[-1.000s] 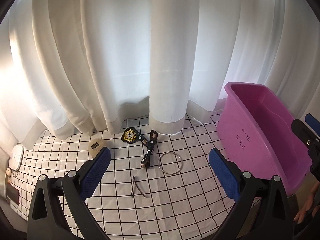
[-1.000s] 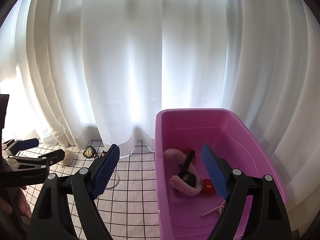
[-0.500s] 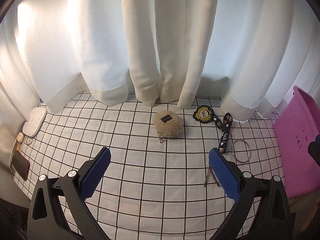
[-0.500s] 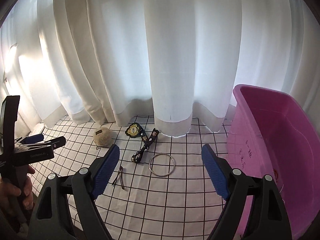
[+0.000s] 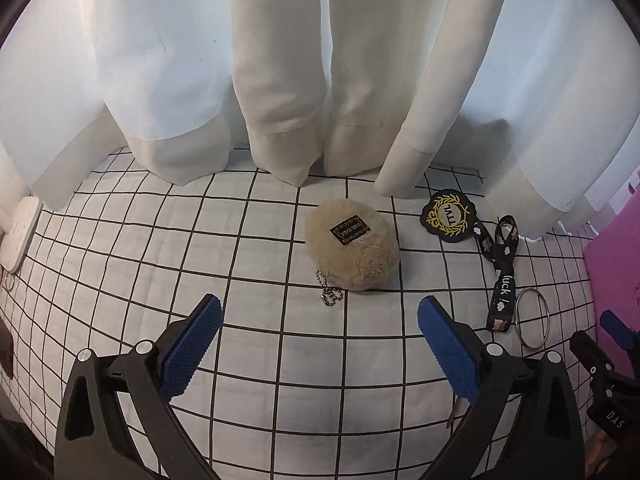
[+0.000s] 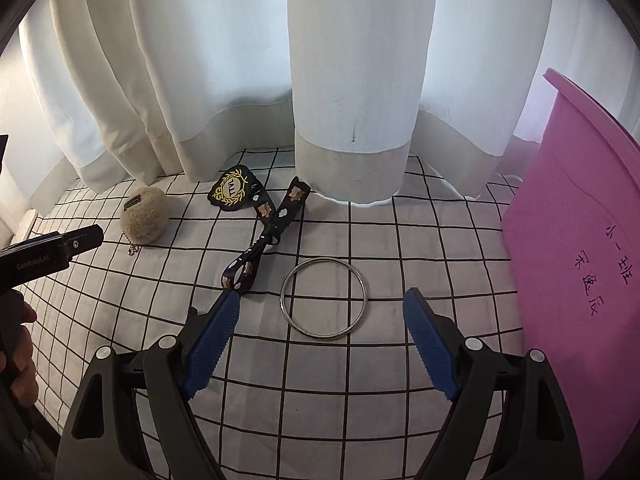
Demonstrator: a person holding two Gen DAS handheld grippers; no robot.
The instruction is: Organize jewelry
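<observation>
Metal bangle (image 6: 323,298) flat on checked worktop (image 6: 360,380), frame centre, beyond right gripper (image 6: 320,344); jaws wide, empty. Black lanyard (image 6: 262,236) just left. Plush ball (image 5: 352,244) centre in left view, ahead of left gripper (image 5: 318,354), jaws wide, empty. Pink bin (image 6: 580,272) at right edge. Thin dark item behind left gripper's right finger, possibly hairpin.

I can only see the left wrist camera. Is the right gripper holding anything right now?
Observer: No. The right gripper is open, with nothing between its pads.
Operator: What is it pointed at?
Observer: The metal ring, lying flat on the checked cloth just ahead of its fingertips.
Operator: From here the ring looks like it touches the lanyard. Does it?
Observer: No. The right wrist view shows bare cloth between the ring and the lanyard.
</observation>
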